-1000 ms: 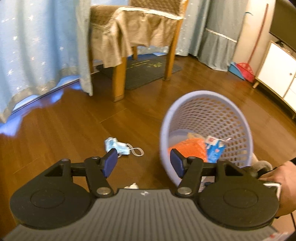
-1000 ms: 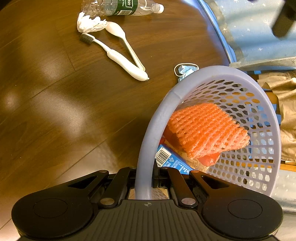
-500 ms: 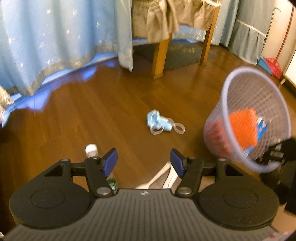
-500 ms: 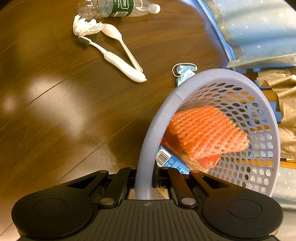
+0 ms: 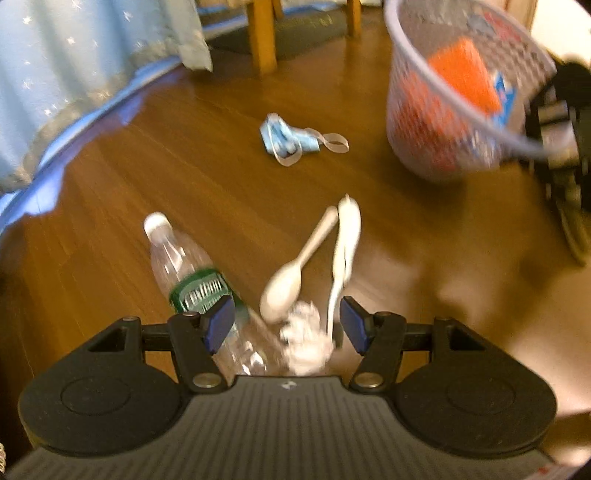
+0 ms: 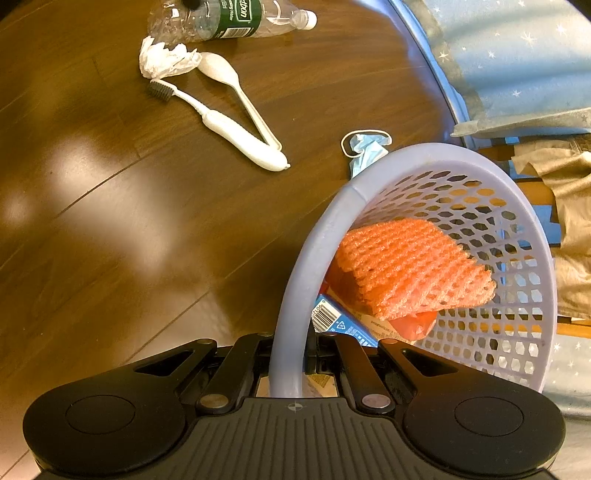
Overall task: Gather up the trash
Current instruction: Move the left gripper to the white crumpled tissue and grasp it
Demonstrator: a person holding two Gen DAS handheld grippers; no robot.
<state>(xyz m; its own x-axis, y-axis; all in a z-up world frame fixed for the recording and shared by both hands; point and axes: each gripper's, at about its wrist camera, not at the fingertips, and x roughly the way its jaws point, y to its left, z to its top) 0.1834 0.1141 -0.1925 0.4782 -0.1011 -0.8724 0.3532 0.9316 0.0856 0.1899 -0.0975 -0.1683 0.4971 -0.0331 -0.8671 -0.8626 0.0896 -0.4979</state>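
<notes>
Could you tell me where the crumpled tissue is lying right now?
The crumpled tissue lies on the wooden floor at the upper left of the right wrist view, touching the spoon, between the bottle and the toothbrush.

The left gripper point(image 5: 287, 324) points steeply down at the floor, its two blue-padded fingers point(image 5: 221, 325) standing apart with nothing pressed between them; the pads touch nothing. Its black body and ribbed grey housing fill the near edge of the left wrist view, which is blurred. The right gripper point(image 6: 288, 354) also tilts steeply downward, its black jaws drawn fully together and clamped on the near rim of the lavender basket point(image 6: 369, 184), which it holds tipped with the opening facing away from the gripper. No hand or sleeve shows in either view.
</notes>
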